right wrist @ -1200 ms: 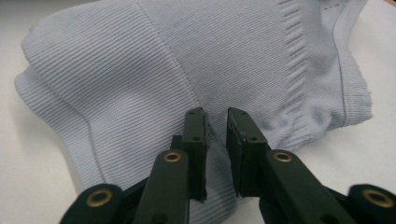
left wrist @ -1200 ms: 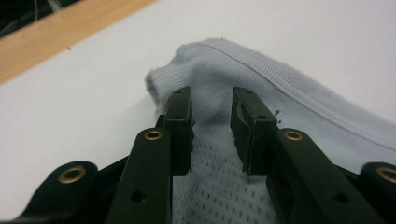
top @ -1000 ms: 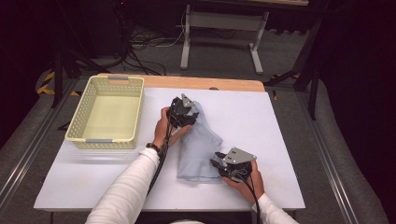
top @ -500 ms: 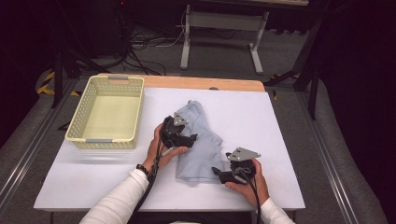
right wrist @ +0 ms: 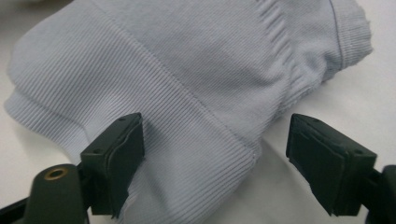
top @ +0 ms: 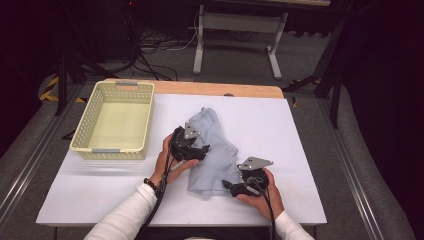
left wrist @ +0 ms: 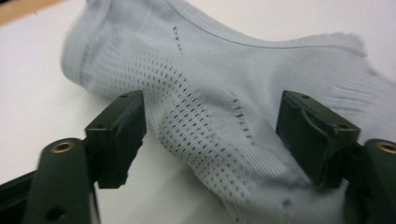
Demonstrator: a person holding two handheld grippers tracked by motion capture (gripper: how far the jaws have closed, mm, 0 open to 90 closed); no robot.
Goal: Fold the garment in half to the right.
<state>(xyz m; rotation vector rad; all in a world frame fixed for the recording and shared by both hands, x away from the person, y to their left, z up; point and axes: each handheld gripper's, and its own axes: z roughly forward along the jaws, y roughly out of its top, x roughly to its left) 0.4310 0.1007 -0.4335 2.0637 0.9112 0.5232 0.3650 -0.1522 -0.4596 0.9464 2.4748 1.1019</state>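
Note:
A pale blue-grey knit garment lies crumpled on the white table. My left gripper rests at the garment's left side, pointing right over it. In the left gripper view the perforated cloth runs between the wide jaws of the left gripper, whose pads do not press on it. My right gripper sits at the garment's near right corner. Its ribbed hem lies between the spread jaws of the right gripper, untouched. Both pairs of jaws have just been opening.
A cream plastic basket stands on the table's left side with nothing in it. A wooden strip edges the far side of the table. Beyond it are cables and a metal stand on the floor.
My left gripper let go of the garment's far end and drew back toward the person. The cloth now lies stretched farther up the table. The right gripper stayed put and opened.

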